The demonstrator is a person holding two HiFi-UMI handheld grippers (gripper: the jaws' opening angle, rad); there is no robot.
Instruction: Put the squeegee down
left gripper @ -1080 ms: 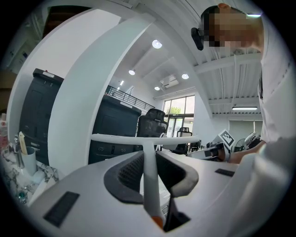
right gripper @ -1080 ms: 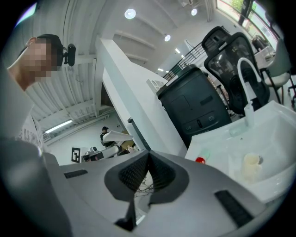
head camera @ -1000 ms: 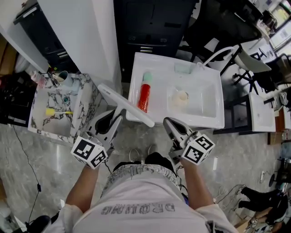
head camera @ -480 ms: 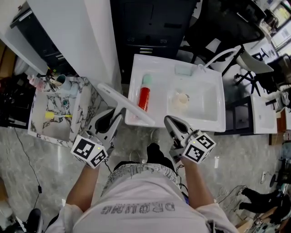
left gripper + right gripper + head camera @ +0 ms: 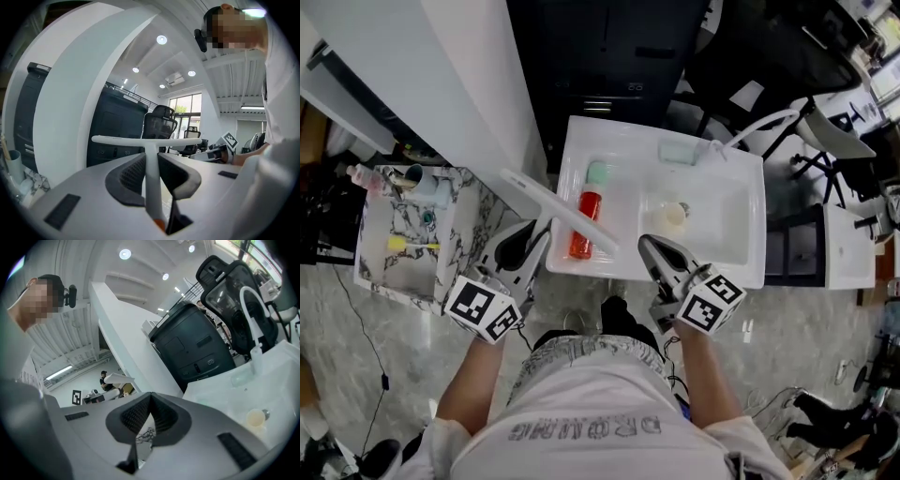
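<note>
From the head view, my left gripper (image 5: 536, 240) is clenched on the handle of the white squeegee (image 5: 558, 211). It is held in the air, and its blade slants across the front left corner of the white sink (image 5: 741, 272), above a red bottle (image 5: 581, 230). My right gripper (image 5: 649, 247) hangs at the sink's front rim, pinched closed on nothing. Each cube carries black-and-white square markers. The shirt (image 5: 581, 431) bears big grey letters, upside down to me, and I cannot read them surely.

In the left gripper view, both pads press the squeegee (image 5: 117, 139) stem, blade crosswise ahead of the left gripper (image 5: 151, 163).

In the right gripper view, the right gripper (image 5: 150, 401) has its tips meeting, and the sink (image 5: 276, 376) lies to its right. No brand is legible.
</note>
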